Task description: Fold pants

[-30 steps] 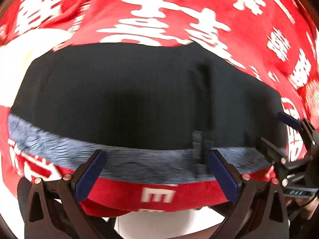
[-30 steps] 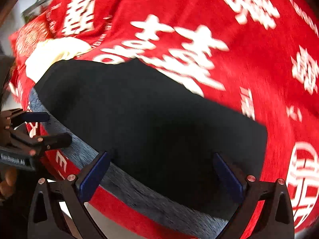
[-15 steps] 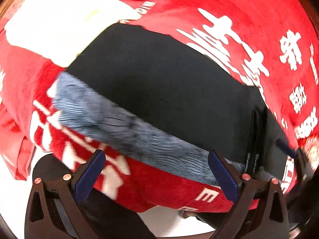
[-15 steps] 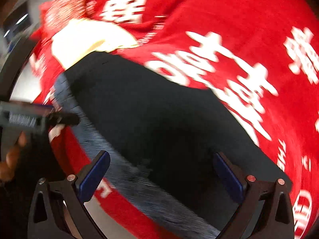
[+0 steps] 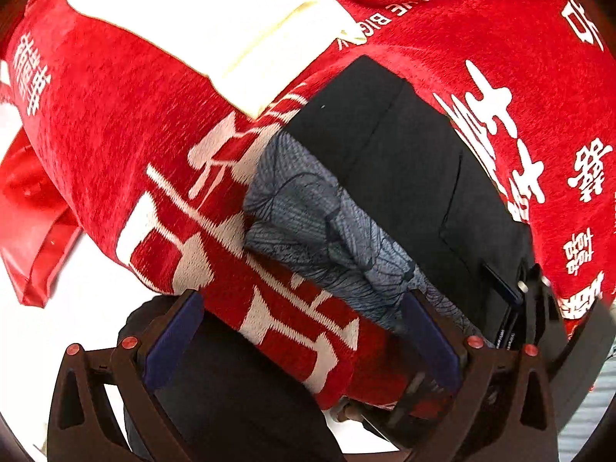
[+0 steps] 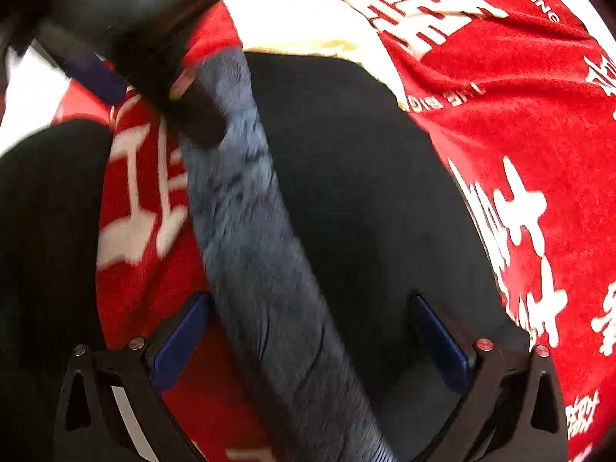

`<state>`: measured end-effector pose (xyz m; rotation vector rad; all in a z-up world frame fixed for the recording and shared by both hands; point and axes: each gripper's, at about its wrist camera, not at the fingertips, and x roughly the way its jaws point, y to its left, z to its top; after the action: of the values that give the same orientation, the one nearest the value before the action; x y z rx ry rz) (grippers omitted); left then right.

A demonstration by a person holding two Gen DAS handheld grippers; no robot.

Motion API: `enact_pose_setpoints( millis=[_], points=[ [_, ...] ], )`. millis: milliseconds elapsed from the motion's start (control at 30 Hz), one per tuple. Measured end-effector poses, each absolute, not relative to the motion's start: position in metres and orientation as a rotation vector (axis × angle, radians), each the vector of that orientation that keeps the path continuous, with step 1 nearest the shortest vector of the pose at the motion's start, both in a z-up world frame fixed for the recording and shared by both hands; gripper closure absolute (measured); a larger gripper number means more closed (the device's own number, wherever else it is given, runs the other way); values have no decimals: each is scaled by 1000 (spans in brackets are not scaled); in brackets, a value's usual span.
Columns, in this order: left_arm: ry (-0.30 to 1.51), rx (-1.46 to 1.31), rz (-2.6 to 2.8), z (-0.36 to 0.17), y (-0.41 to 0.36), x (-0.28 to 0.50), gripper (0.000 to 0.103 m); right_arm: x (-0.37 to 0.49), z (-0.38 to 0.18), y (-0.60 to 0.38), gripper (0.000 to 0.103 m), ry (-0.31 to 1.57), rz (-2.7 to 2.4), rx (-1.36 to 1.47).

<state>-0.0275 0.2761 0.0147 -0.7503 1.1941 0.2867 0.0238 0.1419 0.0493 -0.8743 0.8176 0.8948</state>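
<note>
The folded black pants (image 5: 408,177) lie on a red cloth with white characters (image 5: 115,123). A grey-blue fuzzy lining band (image 5: 327,238) runs along their near edge. My left gripper (image 5: 304,338) is open and empty, over the cloth's front edge beside the band's left end. My right gripper (image 6: 312,338) is open and empty, straddling the band (image 6: 261,269) and the black fabric (image 6: 365,192). The left gripper also shows blurred at the upper left of the right wrist view (image 6: 134,61). The right gripper's fingers (image 5: 508,288) show at the pants' right end in the left wrist view.
A folded cream-white garment (image 5: 215,27) lies on the cloth beyond the pants, also in the right wrist view (image 6: 300,19). The cloth hangs over the table's front edge. A red bag (image 5: 34,231) sits on the white floor to the left. The person's dark legs (image 6: 42,231) are below.
Both grippers swung left along the pants' near edge and rotated, so the pants now run diagonally. The left gripper has moved past the band's left end. Both stay open.
</note>
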Motion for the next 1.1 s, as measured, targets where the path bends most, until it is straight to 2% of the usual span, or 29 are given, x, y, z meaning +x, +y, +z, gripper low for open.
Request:
enact_pose_setpoints(
  millis=[100,233,300,633,1100],
  points=[
    [1192,-821,247,13,282,-30,1,47,67,138,44,882,892,-759],
    [1185,-870,188,17,277,-22,1,52,80,127,57,892,922,-649],
    [1185,-893,152,20,272,-15,1,46,84,124,60,878,921,-617],
    [1178,-993,114,20,275,-8,1,59,116,111,60,858,897,-481],
    [1105,-1184,103,23,290,17,1,62,116,110,60,860,903,-475]
  ],
)
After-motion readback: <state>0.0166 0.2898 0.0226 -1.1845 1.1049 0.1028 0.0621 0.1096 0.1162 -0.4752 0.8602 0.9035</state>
